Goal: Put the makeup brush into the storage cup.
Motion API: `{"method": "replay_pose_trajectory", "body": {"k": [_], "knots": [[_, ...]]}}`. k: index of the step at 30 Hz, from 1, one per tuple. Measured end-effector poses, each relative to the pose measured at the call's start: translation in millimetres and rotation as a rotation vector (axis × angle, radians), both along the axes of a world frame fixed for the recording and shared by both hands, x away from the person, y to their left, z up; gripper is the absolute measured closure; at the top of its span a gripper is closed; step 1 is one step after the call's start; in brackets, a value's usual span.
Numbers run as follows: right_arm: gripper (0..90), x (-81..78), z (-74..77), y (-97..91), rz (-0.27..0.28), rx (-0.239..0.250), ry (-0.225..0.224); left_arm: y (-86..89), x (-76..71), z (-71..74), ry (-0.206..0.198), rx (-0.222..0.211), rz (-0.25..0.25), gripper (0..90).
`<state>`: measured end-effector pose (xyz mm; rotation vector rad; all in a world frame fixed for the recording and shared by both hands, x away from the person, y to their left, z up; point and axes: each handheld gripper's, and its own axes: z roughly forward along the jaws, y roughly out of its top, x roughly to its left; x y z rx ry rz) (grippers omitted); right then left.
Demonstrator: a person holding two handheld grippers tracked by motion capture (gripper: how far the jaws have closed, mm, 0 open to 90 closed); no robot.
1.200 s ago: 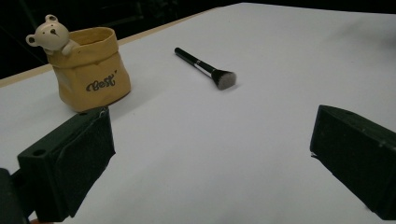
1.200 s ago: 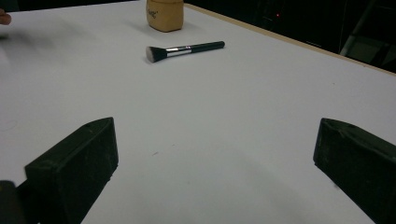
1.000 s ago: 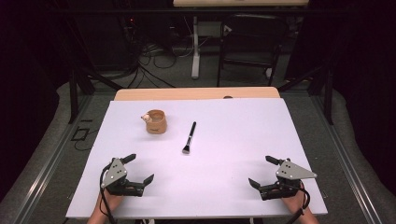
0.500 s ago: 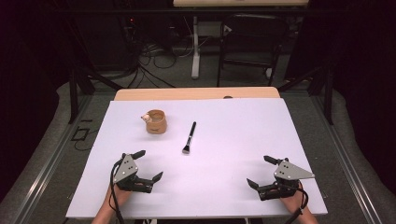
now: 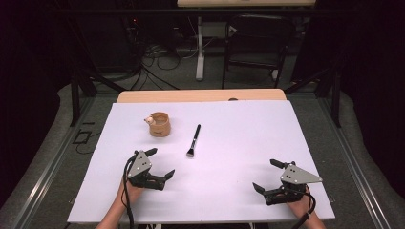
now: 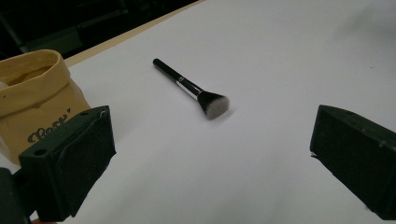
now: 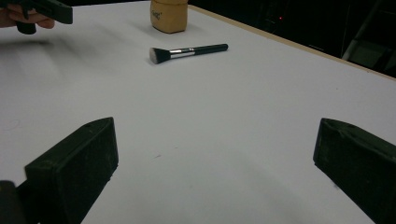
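Lying flat near the middle of the white surface [image 5: 239, 143], we find a makeup brush [image 5: 193, 141] with a black handle, a silver ferrule and a grey-tipped head; its handle points toward the far edge and its bristles toward the person. Just to the left of it in the high view, apart from it, stands a small tan pouch [image 5: 159, 124], upright and open at the top, with dark lettering on its side that we cannot read in the left tool view. Nearer the person, the left tool [image 5: 160, 164] sits over the surface in the person's left hand [image 5: 128, 192], its jaws spread wide and holding nothing; looking along them, we see the brush between the two black jaws and farther off, with the pouch beside the left jaw. The right tool [image 5: 268, 175] is held well apart from it, toward the near right corner of the surface, in the right hand [image 5: 301, 204]; its jaws also stand wide apart and empty. From its own camera we see the brush and the pouch far ahead, and the left tool at the upper left. A strip of wooden tabletop [image 5: 200, 95] shows beyond the white surface, and past it a dark floor with cables [image 5: 157, 57] and a chair [image 5: 253, 43].
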<state>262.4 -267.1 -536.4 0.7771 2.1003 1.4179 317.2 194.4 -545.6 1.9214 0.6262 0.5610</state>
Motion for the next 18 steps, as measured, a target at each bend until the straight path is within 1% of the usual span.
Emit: {"method": "replay_pose_trajectory", "body": {"k": [2,3,4,8,11,15,16,18], "knots": [[0.0,-0.1,0.0,0.0,0.001,-0.001,-0.004,-2.7,2.4,0.9,0.003,0.0,-0.001,0.0],[0.0,0.0,-0.1,0.1,0.002,0.0,-0.004,-4.6,3.6,0.9,0.004,0.004,0.009,0.0],[0.0,0.0,-0.1,0.1,0.002,0.0,-0.004,-4.6,3.6,0.9,0.004,0.004,0.009,0.0],[0.0,-0.2,-0.2,-0.4,0.002,0.002,0.0,-10.1,8.6,1.0,0.02,0.015,0.02,0.0],[0.0,-0.6,0.0,-0.6,0.001,-0.003,0.005,-15.9,13.7,1.6,0.03,0.026,0.018,0.0],[0.0,-0.4,0.0,0.0,-0.001,-0.001,-0.003,-21.0,18.7,3.1,0.033,0.03,0.019,0.0],[0.0,-0.3,-0.2,0.0,0.0,-0.002,-0.002,-22.1,20.2,3.0,0.036,0.024,0.018,0.0],[0.0,-0.3,-0.2,0.1,0.0,-0.002,-0.001,-24.1,23.0,2.9,0.038,0.031,0.019,0.0]]}}
